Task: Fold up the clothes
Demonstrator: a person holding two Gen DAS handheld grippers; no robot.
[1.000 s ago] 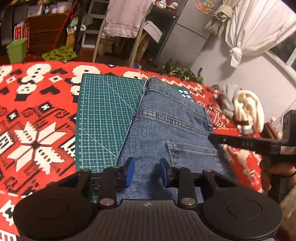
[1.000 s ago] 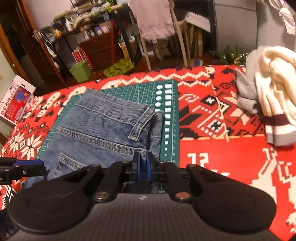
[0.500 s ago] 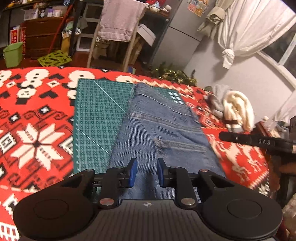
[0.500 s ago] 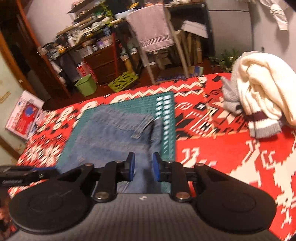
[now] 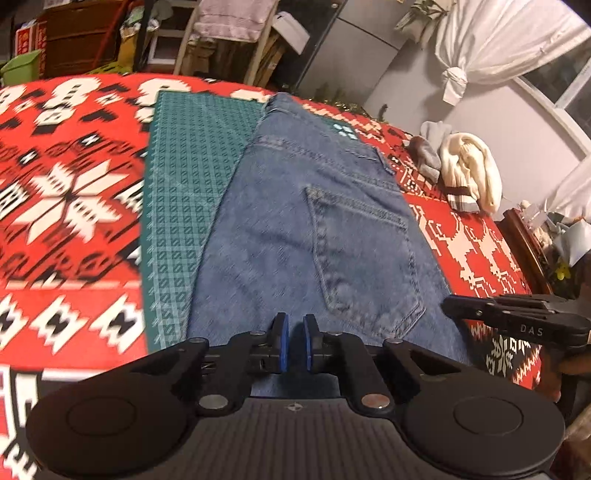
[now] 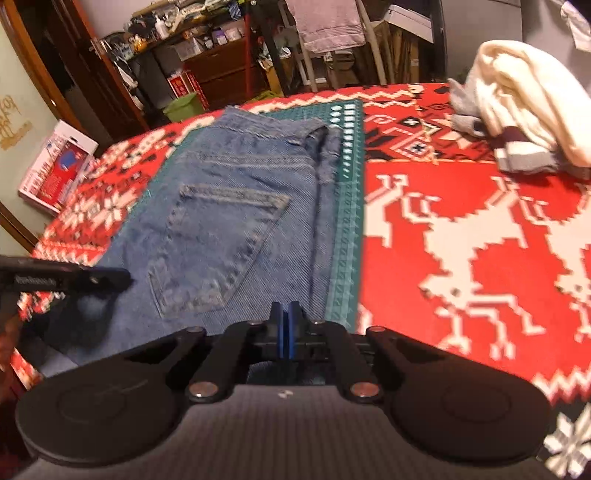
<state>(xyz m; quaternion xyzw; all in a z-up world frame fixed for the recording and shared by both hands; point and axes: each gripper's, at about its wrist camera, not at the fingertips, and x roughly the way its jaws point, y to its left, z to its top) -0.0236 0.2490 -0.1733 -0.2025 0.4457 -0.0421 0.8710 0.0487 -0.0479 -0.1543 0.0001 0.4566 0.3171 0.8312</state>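
You have one pair of jeans (image 5: 295, 229), showing one back pocket (image 5: 362, 254), lying on one green cutting mat (image 5: 188, 177). One red patterned cloth (image 5: 66, 192) covers the table beneath. You hold two grippers: the left gripper (image 5: 294, 347) and the right gripper (image 6: 284, 330), each with two fingers tipped by blue pads. To the right sits one pile of clothes (image 6: 517, 122), in which you can count one cream garment and at least one grey one. Beyond the table you can count one chair with one towel (image 6: 328, 22) draped over it, and one green bin (image 6: 183, 107).
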